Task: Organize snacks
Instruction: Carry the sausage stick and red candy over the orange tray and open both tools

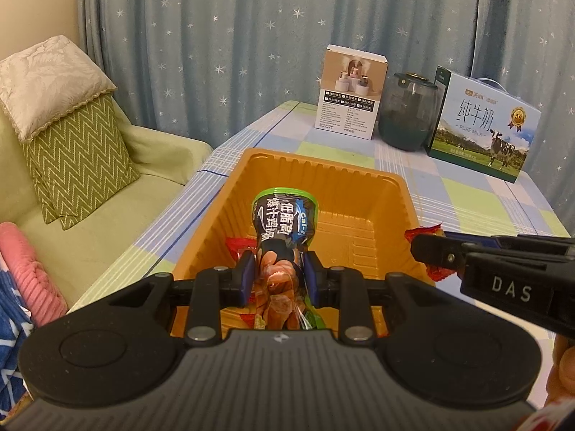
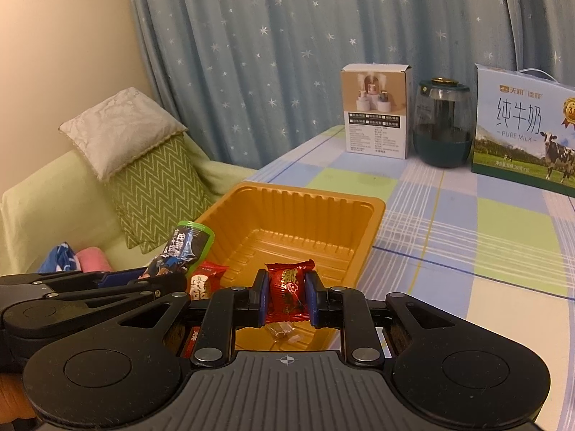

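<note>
Over the orange tray (image 2: 309, 194): left gripper (image 1: 278, 274) clamped on a sausage packet (image 1: 284, 222), right gripper (image 2: 287, 296) pinching a red candy (image 2: 289, 289).

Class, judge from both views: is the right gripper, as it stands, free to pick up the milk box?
Probably not: the right gripper is shut on a red candy, and the milk box stands across the table.

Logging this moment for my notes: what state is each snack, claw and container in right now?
Left claw: shut on the black-and-green snack pouch.
Black-and-green snack pouch: held above the tray.
Right claw: shut on the red candy packet.
Red candy packet: held over the tray's near edge.
Orange plastic tray: on the table, a red-wrapped snack inside.
Glass jar: lid on, upright.
</note>
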